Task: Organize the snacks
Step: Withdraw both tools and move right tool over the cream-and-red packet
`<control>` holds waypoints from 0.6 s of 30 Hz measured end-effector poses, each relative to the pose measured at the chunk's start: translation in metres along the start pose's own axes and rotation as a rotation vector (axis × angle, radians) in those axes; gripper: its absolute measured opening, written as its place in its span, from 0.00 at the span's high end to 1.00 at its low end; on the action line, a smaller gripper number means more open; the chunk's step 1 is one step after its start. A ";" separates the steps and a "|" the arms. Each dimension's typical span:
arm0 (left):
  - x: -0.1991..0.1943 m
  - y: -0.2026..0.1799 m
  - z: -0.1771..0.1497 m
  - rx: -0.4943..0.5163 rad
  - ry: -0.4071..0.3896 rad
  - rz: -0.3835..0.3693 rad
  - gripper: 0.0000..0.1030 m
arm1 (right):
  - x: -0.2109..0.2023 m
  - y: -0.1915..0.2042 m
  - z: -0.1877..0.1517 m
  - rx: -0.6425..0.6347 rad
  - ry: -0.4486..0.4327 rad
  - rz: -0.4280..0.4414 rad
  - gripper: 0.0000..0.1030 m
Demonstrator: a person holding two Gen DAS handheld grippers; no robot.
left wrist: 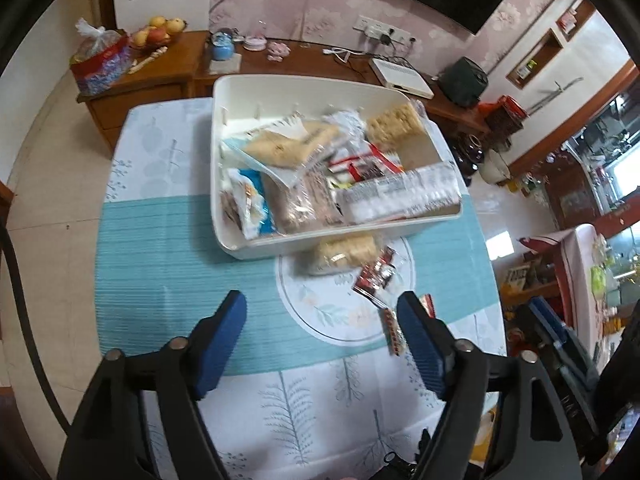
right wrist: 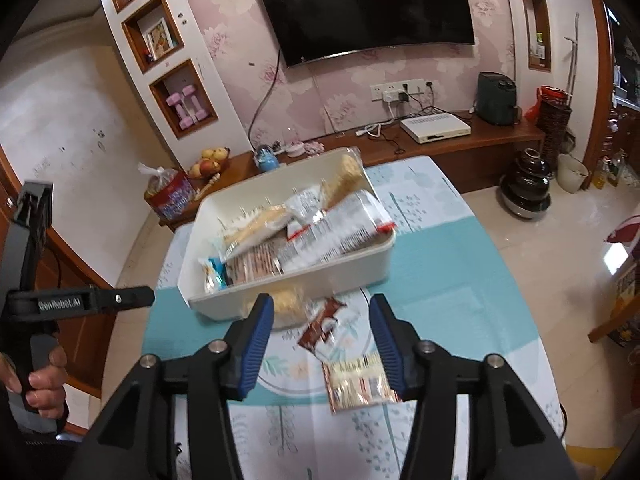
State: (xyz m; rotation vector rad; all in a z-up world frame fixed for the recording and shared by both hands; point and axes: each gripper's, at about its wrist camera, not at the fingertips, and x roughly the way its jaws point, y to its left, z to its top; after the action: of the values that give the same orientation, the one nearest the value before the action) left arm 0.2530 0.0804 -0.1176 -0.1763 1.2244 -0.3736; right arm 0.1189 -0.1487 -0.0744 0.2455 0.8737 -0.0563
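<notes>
A white bin (left wrist: pixel 236 236) (right wrist: pixel 362 276) full of wrapped snacks stands on the table. In front of it lie a pale cracker pack (left wrist: pixel 344 254) (right wrist: pixel 286 304), a dark red-brown packet (left wrist: pixel 376 276) (right wrist: pixel 322 326) and a small striped packet (left wrist: pixel 394 332) (right wrist: pixel 360 386). My left gripper (left wrist: pixel 322 322) is open and empty above the cloth, the striped packet by its right finger. My right gripper (right wrist: pixel 322 328) is open and empty, above the loose packets. The left gripper's handle (right wrist: pixel 32 304) shows in the right wrist view, held by a hand.
The table has a teal and white cloth (left wrist: pixel 168 264) (right wrist: pixel 448 280). Behind it stands a wooden cabinet (left wrist: pixel 160 80) (right wrist: pixel 460 144) with fruit, a bagged red box, a blue jar and a white set-top box. A TV hangs on the wall. Tiled floor surrounds the table.
</notes>
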 end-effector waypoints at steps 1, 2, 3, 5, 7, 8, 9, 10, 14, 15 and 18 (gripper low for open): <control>0.002 -0.002 -0.002 0.004 0.008 -0.007 0.23 | 0.000 0.001 -0.004 -0.006 0.005 -0.009 0.50; 0.004 -0.004 -0.004 0.009 0.019 -0.016 0.23 | 0.000 0.002 -0.010 -0.014 0.011 -0.021 0.50; 0.007 -0.005 -0.006 0.013 0.025 -0.023 0.23 | 0.000 0.003 -0.014 -0.021 0.017 -0.029 0.50; 0.013 -0.007 -0.008 0.018 0.044 -0.038 0.22 | 0.000 0.005 -0.023 -0.031 0.027 -0.043 0.50; 0.021 -0.009 -0.011 0.016 0.068 -0.050 0.22 | -0.001 0.007 -0.032 -0.042 0.038 -0.059 0.48; 0.025 -0.010 -0.012 0.013 0.080 -0.053 0.22 | 0.000 0.008 -0.037 -0.049 0.043 -0.068 0.44; 0.030 -0.010 -0.013 0.010 0.091 -0.054 0.21 | 0.000 0.008 -0.042 -0.054 0.047 -0.075 0.38; 0.036 -0.012 -0.015 0.012 0.105 -0.054 0.19 | 0.001 0.008 -0.045 -0.057 0.049 -0.079 0.37; 0.054 -0.018 -0.017 0.023 0.137 -0.063 0.15 | 0.010 0.008 -0.063 -0.070 0.084 -0.098 0.36; 0.060 -0.018 -0.018 0.023 0.145 -0.063 0.15 | 0.013 0.008 -0.068 -0.075 0.092 -0.104 0.36; 0.079 -0.020 -0.019 0.014 0.173 -0.059 0.14 | 0.023 0.008 -0.082 -0.092 0.117 -0.115 0.35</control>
State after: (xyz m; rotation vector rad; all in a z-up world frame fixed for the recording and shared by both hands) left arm 0.2545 0.0334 -0.1866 -0.1709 1.3884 -0.4560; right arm 0.0730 -0.1207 -0.1410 0.1129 1.0036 -0.1089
